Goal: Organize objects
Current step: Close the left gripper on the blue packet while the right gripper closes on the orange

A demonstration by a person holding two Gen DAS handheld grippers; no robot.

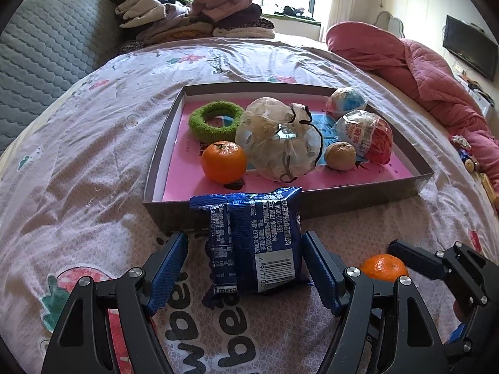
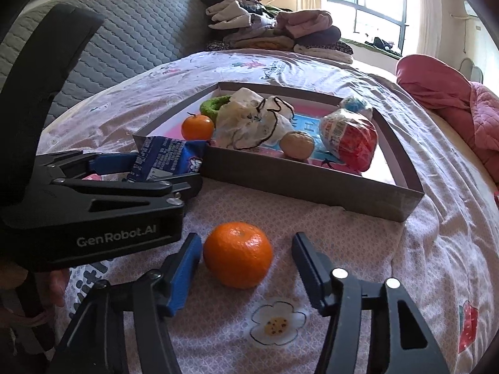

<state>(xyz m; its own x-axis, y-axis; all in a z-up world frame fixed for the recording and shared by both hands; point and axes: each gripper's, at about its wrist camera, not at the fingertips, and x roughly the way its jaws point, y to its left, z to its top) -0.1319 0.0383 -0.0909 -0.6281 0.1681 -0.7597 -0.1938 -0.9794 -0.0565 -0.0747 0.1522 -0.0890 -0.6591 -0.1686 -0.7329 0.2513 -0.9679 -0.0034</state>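
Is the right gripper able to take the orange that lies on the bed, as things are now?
Probably yes. The right gripper is open, and the orange lies on the bedspread between its fingers with nothing in between. The left gripper is beside it, around the blue packet, not in the way.

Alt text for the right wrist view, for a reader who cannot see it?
The open right gripper straddles an orange on a floral bedspread. To its left, the left gripper has a blue snack packet between its fingers beside a grey tray.
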